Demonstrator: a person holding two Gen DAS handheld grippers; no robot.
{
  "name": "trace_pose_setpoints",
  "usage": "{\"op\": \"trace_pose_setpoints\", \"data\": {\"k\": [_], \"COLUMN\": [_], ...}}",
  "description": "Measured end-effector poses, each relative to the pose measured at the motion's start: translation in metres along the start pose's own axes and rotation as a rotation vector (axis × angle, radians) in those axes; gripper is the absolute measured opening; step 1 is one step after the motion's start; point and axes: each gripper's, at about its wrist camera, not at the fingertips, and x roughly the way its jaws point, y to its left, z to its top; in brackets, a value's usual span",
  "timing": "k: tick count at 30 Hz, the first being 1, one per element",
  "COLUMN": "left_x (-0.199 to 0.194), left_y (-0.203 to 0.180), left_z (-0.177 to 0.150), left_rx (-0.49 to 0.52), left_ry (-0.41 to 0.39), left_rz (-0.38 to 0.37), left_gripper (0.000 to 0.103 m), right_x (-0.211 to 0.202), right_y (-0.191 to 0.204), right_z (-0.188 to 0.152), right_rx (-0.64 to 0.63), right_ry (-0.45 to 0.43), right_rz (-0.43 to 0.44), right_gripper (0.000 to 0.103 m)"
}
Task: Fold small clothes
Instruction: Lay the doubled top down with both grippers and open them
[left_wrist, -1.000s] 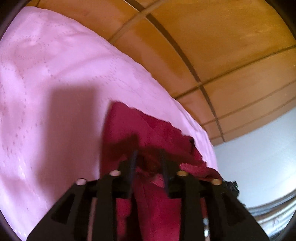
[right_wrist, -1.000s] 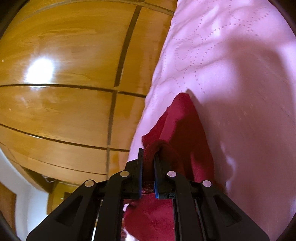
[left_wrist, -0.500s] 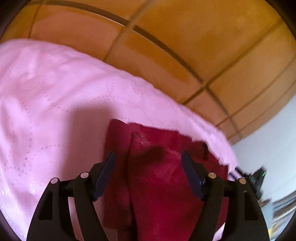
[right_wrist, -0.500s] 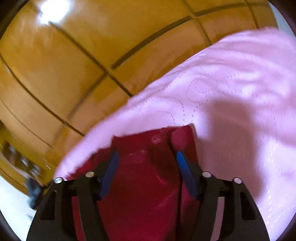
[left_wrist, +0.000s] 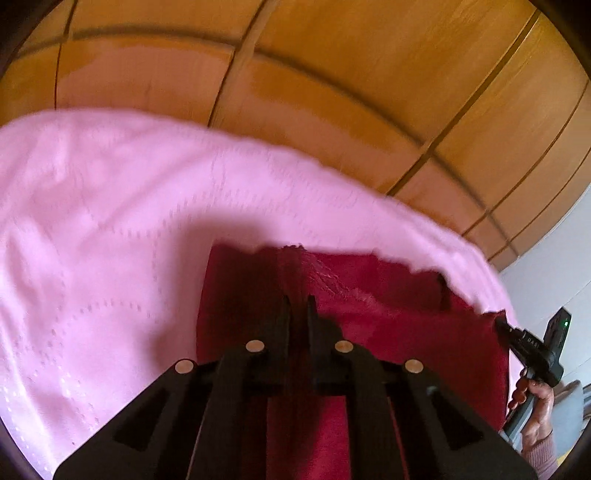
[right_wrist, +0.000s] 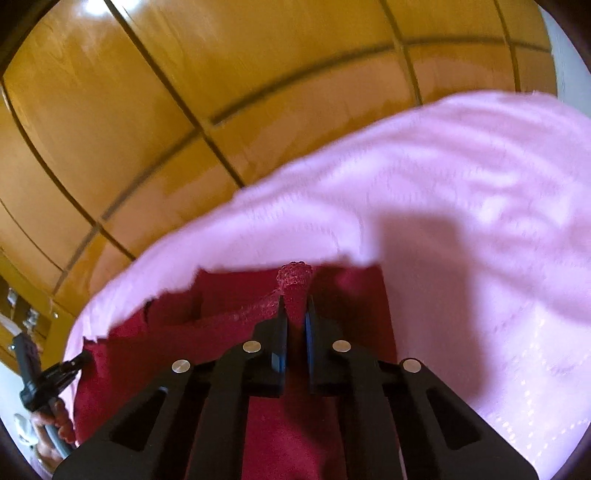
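A dark red small garment lies on a pink quilted bedspread. My left gripper is shut on a fold of the red garment at its near side. In the right wrist view my right gripper is shut on a pinched corner of the same red garment, which sticks up between the fingers. Each gripper shows at the far edge of the other's view, the right gripper and the left gripper, each at an end of the cloth.
The pink bedspread ends at an edge beyond the garment. Behind it stand wooden wardrobe panels, also in the right wrist view. A white wall shows at the right.
Half a second ago both grippers were open over the flattened garment. Now both have shut on the cloth at opposite ends, after letting go of it a second ago.
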Motion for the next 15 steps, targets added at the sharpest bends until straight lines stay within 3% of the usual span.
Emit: {"op": "trace_pose_setpoints", "data": {"k": [5, 11, 15], "left_x": [-0.002, 0.038, 0.050], "left_y": [-0.009, 0.001, 0.005], "left_z": [0.014, -0.004, -0.016], "left_rx": [0.008, 0.027, 0.034], "left_ry": [-0.076, -0.014, -0.026], "left_rz": [0.079, 0.219, 0.231], "left_gripper": [0.006, 0.007, 0.008], "right_x": [-0.002, 0.038, 0.050], "right_y": [0.008, -0.002, -0.014], "right_z": [0.018, 0.002, -0.010], "right_rx": [-0.001, -0.019, 0.004], "right_ry": [-0.073, -0.017, -0.005], "right_rz": [-0.051, -0.156, -0.159], "right_gripper": [0.007, 0.007, 0.007]}}
